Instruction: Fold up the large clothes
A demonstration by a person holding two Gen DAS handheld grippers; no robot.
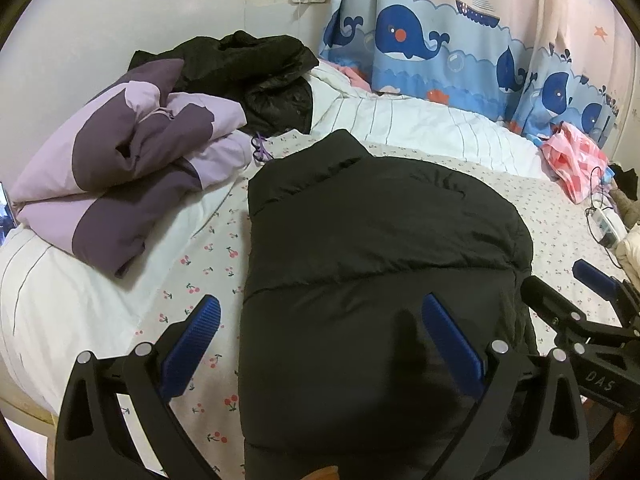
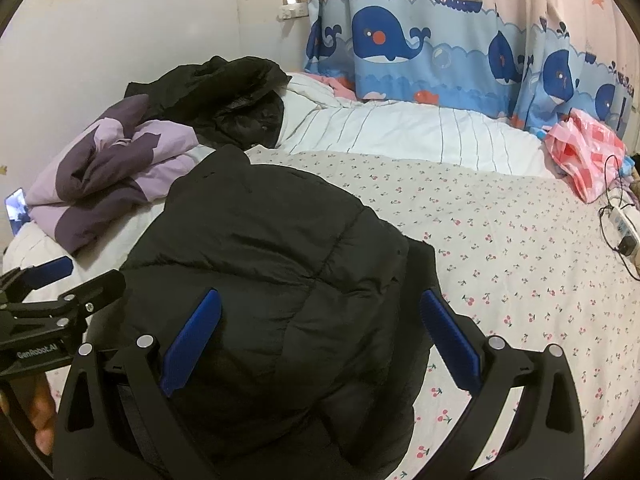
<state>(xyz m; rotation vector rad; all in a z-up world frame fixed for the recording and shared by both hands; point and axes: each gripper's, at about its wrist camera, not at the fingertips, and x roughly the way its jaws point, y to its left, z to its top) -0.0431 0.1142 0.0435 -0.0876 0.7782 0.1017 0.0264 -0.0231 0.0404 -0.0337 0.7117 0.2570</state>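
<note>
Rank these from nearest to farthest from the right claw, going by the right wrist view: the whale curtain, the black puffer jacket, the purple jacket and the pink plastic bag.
1. Black puffer jacket: directly between the open right claw fingers.
2. Purple jacket: left, folded on the striped duvet.
3. Pink plastic bag: far right, near the bed's edge.
4. Whale curtain: hanging behind the bed.
</note>
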